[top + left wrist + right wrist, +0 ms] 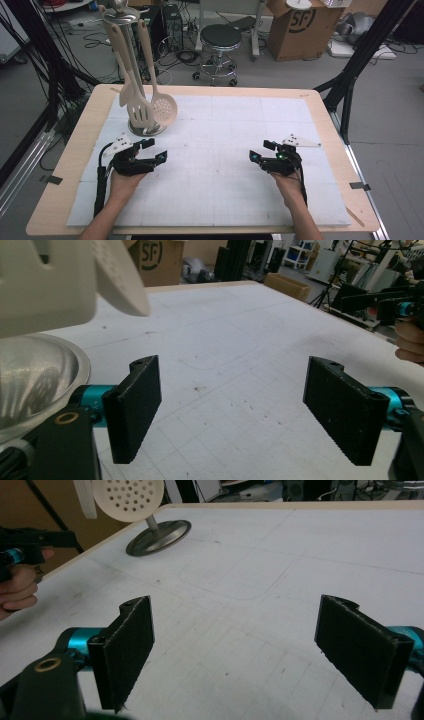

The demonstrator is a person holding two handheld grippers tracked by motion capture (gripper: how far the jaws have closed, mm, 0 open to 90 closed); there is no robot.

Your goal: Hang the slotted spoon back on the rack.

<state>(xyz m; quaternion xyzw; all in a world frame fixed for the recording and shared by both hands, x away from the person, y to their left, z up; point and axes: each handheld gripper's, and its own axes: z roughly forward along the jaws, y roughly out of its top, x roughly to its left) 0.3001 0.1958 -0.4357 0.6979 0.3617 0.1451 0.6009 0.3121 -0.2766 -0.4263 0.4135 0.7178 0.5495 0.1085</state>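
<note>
Two grippers, both spread wide and empty: left gripper (152, 151) lies just short of the utensil stand (146, 129) near the mat's far-left corner, its slotted spatula (140, 111) and skimmer (164, 108) hanging upright; right gripper (261, 151) well apart.

utensil rack (142, 127) | upright, table's far-left | cream skimmer (164, 109), slotted turner (140, 112) hanging
</note>
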